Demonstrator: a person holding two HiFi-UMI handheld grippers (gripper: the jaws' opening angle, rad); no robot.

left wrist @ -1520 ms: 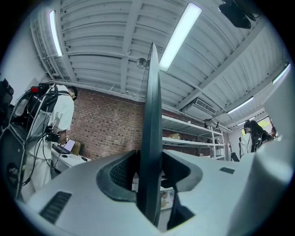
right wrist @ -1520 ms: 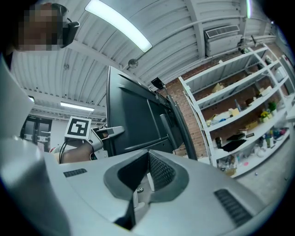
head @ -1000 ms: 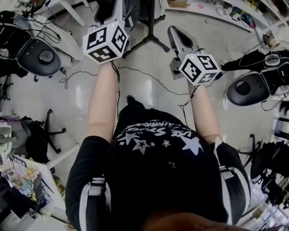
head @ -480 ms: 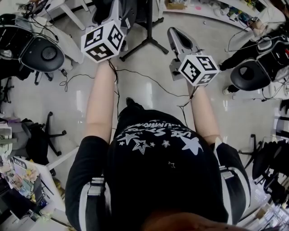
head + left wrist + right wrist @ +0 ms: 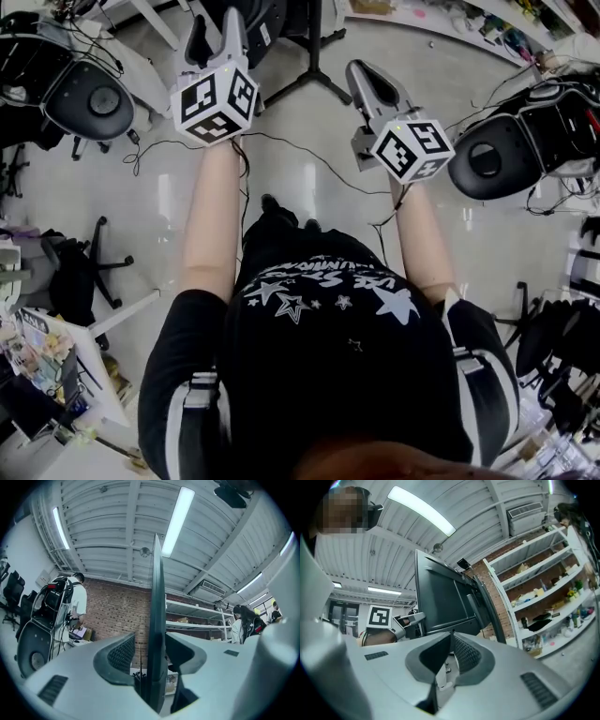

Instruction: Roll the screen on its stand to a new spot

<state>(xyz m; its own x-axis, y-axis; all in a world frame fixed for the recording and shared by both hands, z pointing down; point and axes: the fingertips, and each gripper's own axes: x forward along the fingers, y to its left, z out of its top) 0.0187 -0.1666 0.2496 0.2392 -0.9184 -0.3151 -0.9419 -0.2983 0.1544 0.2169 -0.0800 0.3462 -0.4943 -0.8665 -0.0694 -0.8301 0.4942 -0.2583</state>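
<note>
Left gripper [image 5: 150,641]: jaws stand on both sides of the screen [image 5: 157,583], which is seen edge-on and upright; the panel sits deep in the throat and seems clamped there, though some gap shows beside the left pad's tip
Right gripper [image 5: 451,641]: jaws pressed together with nothing between them; it touches nothing
Which hand is nearer: the left one, already on the screen's edge; the right one hangs free, to the right of the screen and a little nearer to the person
Screen from the right gripper: ahead and to the left; its dark back faces this gripper
Long axis: the gripped edge runs up and down, parallel to the jaws
Stand [image 5: 313,66]: its pole and spread legs are on the floor [image 5: 309,178], far from the person, between the two grippers
Coming move, as I judge: push or pull through the left grip so the stand rolls; the right gripper could steady the other side
</note>
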